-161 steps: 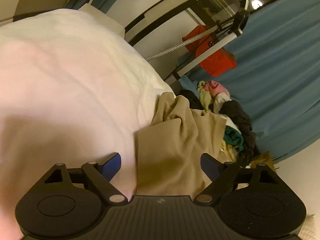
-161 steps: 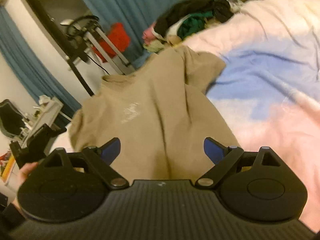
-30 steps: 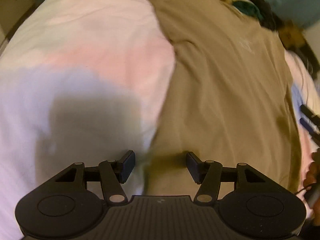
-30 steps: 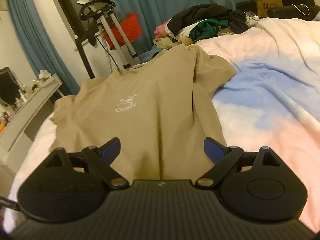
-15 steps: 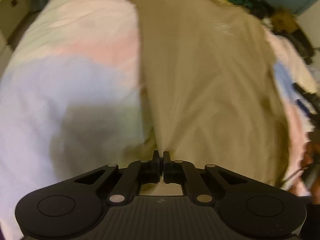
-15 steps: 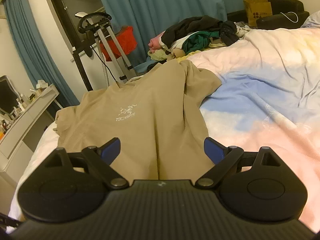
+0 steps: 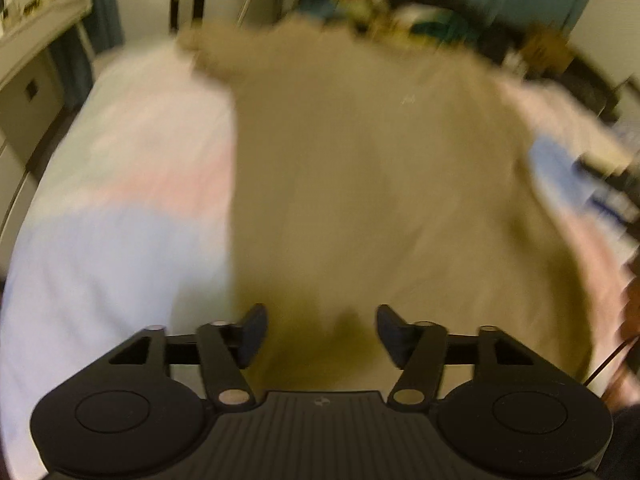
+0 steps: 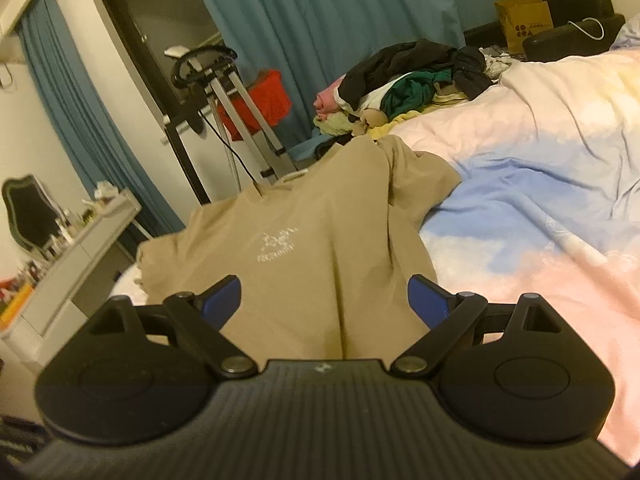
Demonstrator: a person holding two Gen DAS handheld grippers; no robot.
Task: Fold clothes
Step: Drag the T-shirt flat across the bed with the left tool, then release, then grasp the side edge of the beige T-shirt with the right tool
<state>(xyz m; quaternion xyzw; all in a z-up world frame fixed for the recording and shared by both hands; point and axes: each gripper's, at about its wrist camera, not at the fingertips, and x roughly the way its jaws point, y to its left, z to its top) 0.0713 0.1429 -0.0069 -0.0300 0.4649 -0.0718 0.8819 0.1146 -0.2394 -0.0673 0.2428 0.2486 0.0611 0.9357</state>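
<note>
A tan T-shirt (image 7: 360,184) with a small white chest logo lies spread face up on the bed; it also shows in the right wrist view (image 8: 312,264). My left gripper (image 7: 318,338) is open and empty just above the shirt's near hem; this view is blurred by motion. My right gripper (image 8: 324,300) is open and empty over the shirt's lower part, near its right edge. One sleeve (image 8: 420,176) lies rumpled at the far right.
The bed has a pastel pink, white and blue duvet (image 8: 540,200). A pile of mixed clothes (image 8: 412,80) sits at the bed's far end. An exercise machine (image 8: 224,112) and blue curtains (image 8: 320,20) stand beyond. A white dresser (image 8: 80,244) is at the left.
My left gripper, shut on the shirt's hem half a second ago, has opened and let go, and has swung so the shirt is centred. The right gripper stays open, slightly nearer the shirt.
</note>
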